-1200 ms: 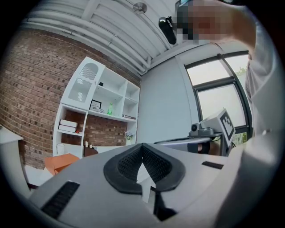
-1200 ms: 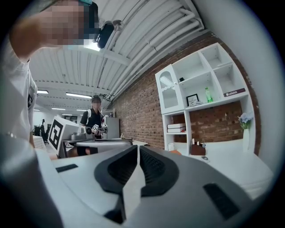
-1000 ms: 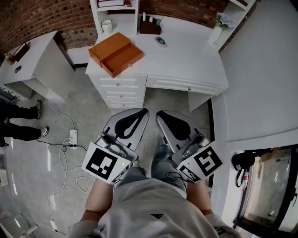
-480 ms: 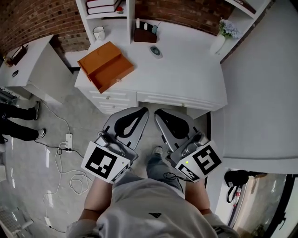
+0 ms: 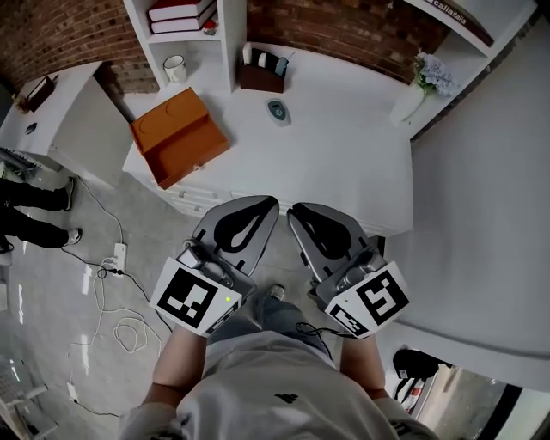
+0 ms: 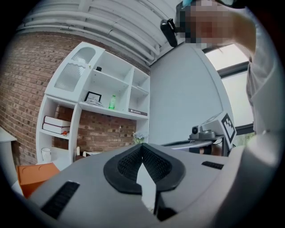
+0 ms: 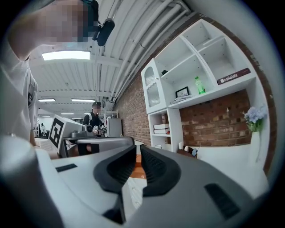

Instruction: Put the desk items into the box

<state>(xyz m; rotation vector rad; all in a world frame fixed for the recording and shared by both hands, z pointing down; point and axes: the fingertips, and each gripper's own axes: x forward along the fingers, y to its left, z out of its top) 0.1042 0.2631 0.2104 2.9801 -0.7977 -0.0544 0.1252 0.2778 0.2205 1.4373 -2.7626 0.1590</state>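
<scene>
The table (image 5: 344, 146) has swung closer, filling twelve o'clock, with the orange box (image 5: 176, 137) on it at ten o'clock. Left gripper (image 5: 260, 204) jaws clenched, empty; right gripper (image 5: 299, 211) jaws just cracking apart, nothing between. The round item (image 5: 275, 110) sits untouched at twelve, so picking looks next.

White shelf unit (image 5: 226, 39) against brick wall (image 5: 344, 30), books (image 5: 179, 14) stacked inside. On floor (image 5: 51, 284) lower left of shelf unit: white power strip (image 5: 114, 256).
</scene>
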